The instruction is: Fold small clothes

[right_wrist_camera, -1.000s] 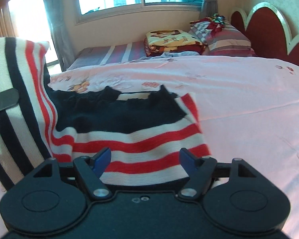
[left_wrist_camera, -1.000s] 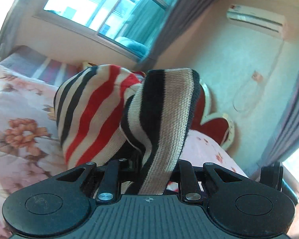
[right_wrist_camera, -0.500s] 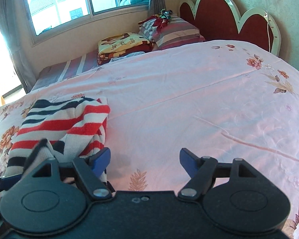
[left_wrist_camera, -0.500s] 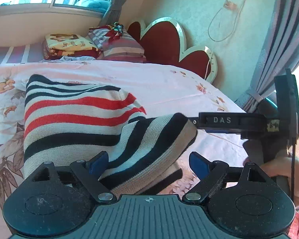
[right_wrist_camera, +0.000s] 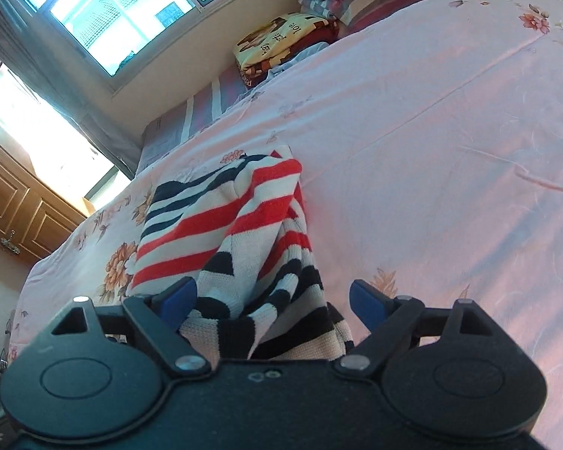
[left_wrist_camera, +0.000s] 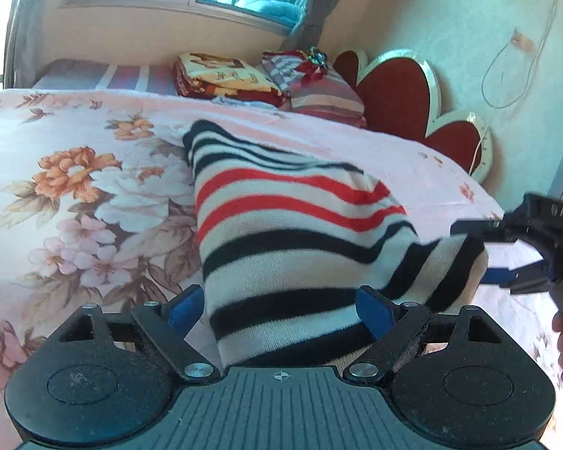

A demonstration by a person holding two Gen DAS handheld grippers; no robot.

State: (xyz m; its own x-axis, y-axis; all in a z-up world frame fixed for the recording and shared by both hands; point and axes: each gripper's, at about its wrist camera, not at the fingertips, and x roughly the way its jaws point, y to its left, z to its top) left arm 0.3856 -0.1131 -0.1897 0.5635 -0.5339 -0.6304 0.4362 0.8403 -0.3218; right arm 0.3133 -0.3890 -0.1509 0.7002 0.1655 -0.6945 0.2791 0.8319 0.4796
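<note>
A small knitted sweater (left_wrist_camera: 292,232) with red, black and cream stripes lies folded on the pink floral bedspread (left_wrist_camera: 75,187). My left gripper (left_wrist_camera: 281,305) is open, its blue-padded fingers straddling the sweater's near end. My right gripper (right_wrist_camera: 272,298) is open too, its fingers either side of the sweater's (right_wrist_camera: 236,232) near folded edge. In the left wrist view the right gripper (left_wrist_camera: 506,258) reaches in from the right, at the sweater's right corner.
Folded blankets (left_wrist_camera: 225,78) and striped pillows (left_wrist_camera: 319,86) are stacked at the far side of the bed by the red scalloped headboard (left_wrist_camera: 405,93). A window (right_wrist_camera: 105,11) and wooden cabinet (right_wrist_camera: 22,210) stand beyond. Open bedspread (right_wrist_camera: 450,150) spreads to the right.
One second ago my left gripper was shut on the lifted sweater; it has since let go and the sweater lies folded. My right gripper has moved in over the sweater's near edge.
</note>
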